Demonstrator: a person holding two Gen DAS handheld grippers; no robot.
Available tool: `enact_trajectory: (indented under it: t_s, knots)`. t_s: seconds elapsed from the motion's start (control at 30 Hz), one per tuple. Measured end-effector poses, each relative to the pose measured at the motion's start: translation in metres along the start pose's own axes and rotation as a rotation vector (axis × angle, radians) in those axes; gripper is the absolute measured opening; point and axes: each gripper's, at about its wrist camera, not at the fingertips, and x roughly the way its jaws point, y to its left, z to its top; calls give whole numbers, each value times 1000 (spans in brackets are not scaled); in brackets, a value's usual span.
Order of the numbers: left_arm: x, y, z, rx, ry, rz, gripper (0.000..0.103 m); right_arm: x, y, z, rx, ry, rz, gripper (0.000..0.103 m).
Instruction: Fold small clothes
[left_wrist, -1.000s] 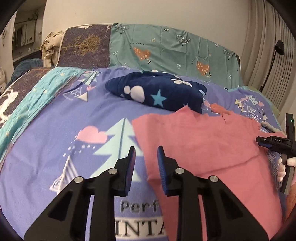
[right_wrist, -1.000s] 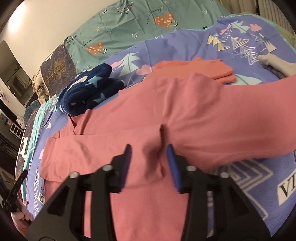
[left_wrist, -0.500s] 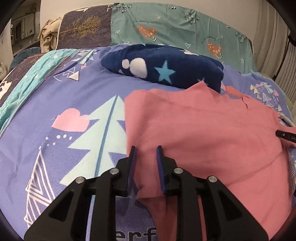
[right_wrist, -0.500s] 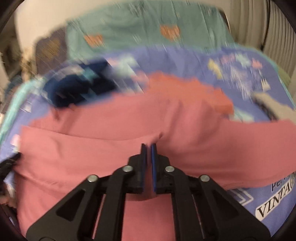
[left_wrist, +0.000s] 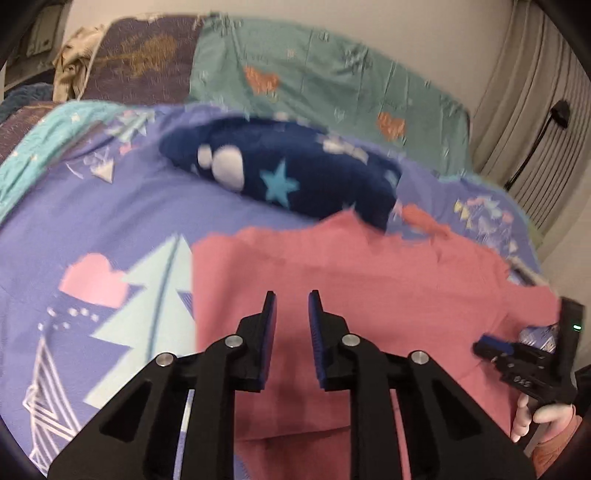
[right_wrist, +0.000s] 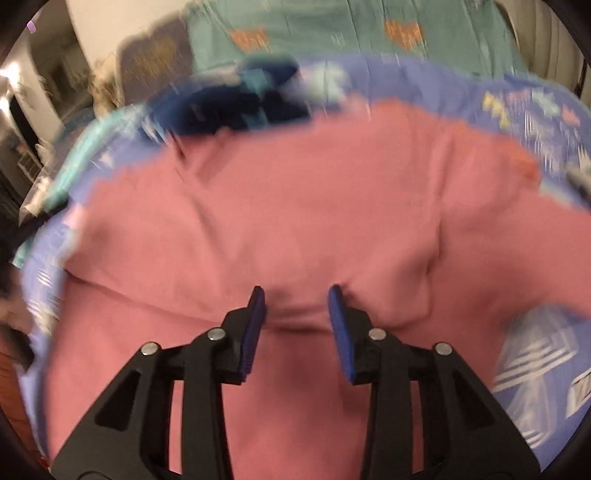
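Showing both wrist views at an early stage of the fold. Nearest the lens in the left view, the left gripper (left_wrist: 291, 306) hangs over the pink garment (left_wrist: 369, 295), its jaws a narrow gap apart and closing; cloth lies beneath and between them, but no fold is visibly pinched, so it holds nothing as far as can be seen. At 4 o'clock in that view, the right gripper (left_wrist: 495, 345) meets the garment's near right edge, with the person's hand (left_wrist: 543, 417) on its handle below.

In the right view, the right gripper (right_wrist: 297, 306) stands with jaws moderately apart and opening; a low ridge of pink cloth lies between the blue pads (right_wrist: 255, 321), which do not seem to press on it.

The pink garment (right_wrist: 314, 221) lies spread over the purple printed bedspread (left_wrist: 92, 221), filling the centre of both views; one layer seems to be laid over another near the right gripper, though blur leaves the count of folds uncertain. Most of the folding appears left to do.

Beyond it, at 12 o'clock in the left view, rests a navy star-patterned bundle (left_wrist: 288, 177), touching the garment's far edge. An orange item (left_wrist: 424, 221) lies at 2 o'clock, and whether either is folded cannot be told. Farthest, a teal cushion (left_wrist: 332, 81) backs the bed.
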Motion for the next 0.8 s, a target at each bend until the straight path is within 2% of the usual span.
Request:
enact_trajectory:
  t_s: [0.03,0.07,0.1,0.23,0.33,0.43,0.53,0.57,0.67,0.73,0.8]
  knots:
    - [20,-1,-7,11,74,34,19,-1,3,1,-13,-1,-14,37]
    - [33,-2,-15,29,90,50,19,-2,5,3,-16,3,-21,37]
    - [32,-3,-18,44,51,41,20,-1,4,5,-8,5,-18,37]
    - [28,1,-14,21,52,10,22,-18,-14,3,66,5,60,37]
    - [21,-1,-13,31,35,5,25,-59,-45,2,138,-72,31,38]
    - [5,-21,-13,108,-22,25,28,-106,-110,4,264,-172,-29,42]
    - [-8,-44,-12,155,-79,-32,47,-150,-199,-10,498,-251,-109,42]
    - [-10,-53,-12,171,-85,-54,49,-163,-228,-18,583,-278,-136,42]
    - [-1,-74,-17,236,-39,-89,49,-200,-311,-55,823,-345,-209,41]
    - [18,-86,-28,296,17,-45,49,-214,-344,-81,944,-374,-221,41]
    - [36,-92,-35,331,78,2,52,-221,-366,-99,1026,-403,-194,41]
